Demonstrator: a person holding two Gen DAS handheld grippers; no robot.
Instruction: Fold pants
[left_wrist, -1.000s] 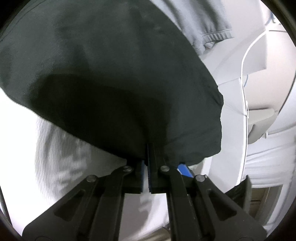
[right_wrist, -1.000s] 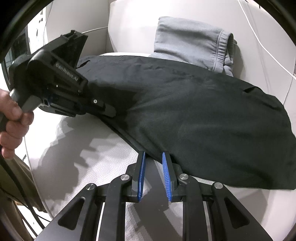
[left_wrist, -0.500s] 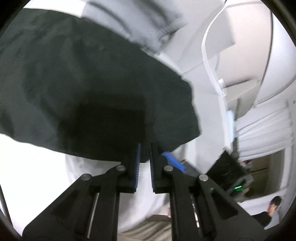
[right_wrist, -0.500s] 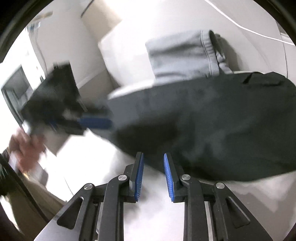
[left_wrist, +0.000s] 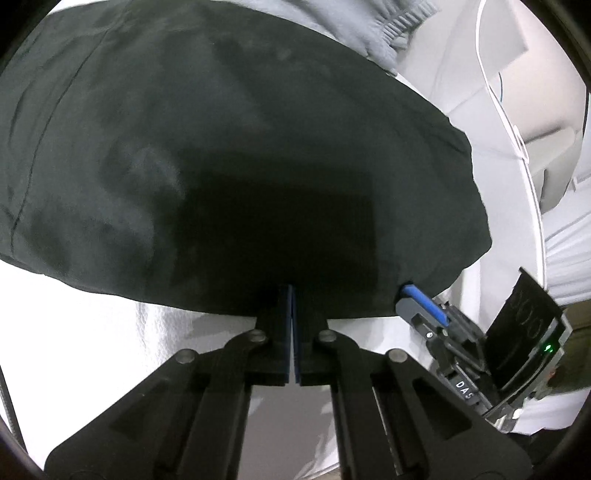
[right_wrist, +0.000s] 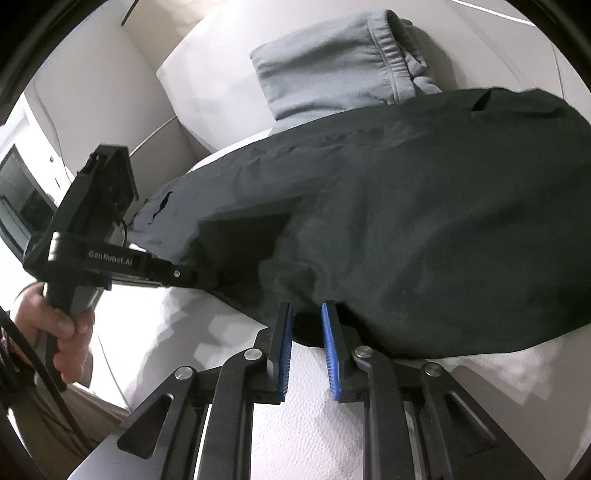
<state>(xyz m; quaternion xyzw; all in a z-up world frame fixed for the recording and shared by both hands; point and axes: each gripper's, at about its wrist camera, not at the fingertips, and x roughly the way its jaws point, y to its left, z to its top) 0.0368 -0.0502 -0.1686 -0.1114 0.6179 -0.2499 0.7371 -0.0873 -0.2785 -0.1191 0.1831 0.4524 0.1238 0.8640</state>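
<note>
The pants (right_wrist: 424, 229) lie across the cushion (right_wrist: 369, 417) in front of me, stretching from my left side to my right. Behind them, partly under their far edge, sits a folded sweatshirt (right_wrist: 332, 62), leaning toward the backrest (right_wrist: 110, 74). My left gripper (left_wrist: 291, 306) meets the near hem of the pants, jaws pressed together on it. My right gripper (right_wrist: 307, 332) sits further right along that same near hem, its jaws closing with a fold of the hem between them. In the right wrist view my left hand (right_wrist: 55, 332) is at the far left, off the cushion edge. A cable (left_wrist: 509, 122) runs behind the pants on my right.
</note>
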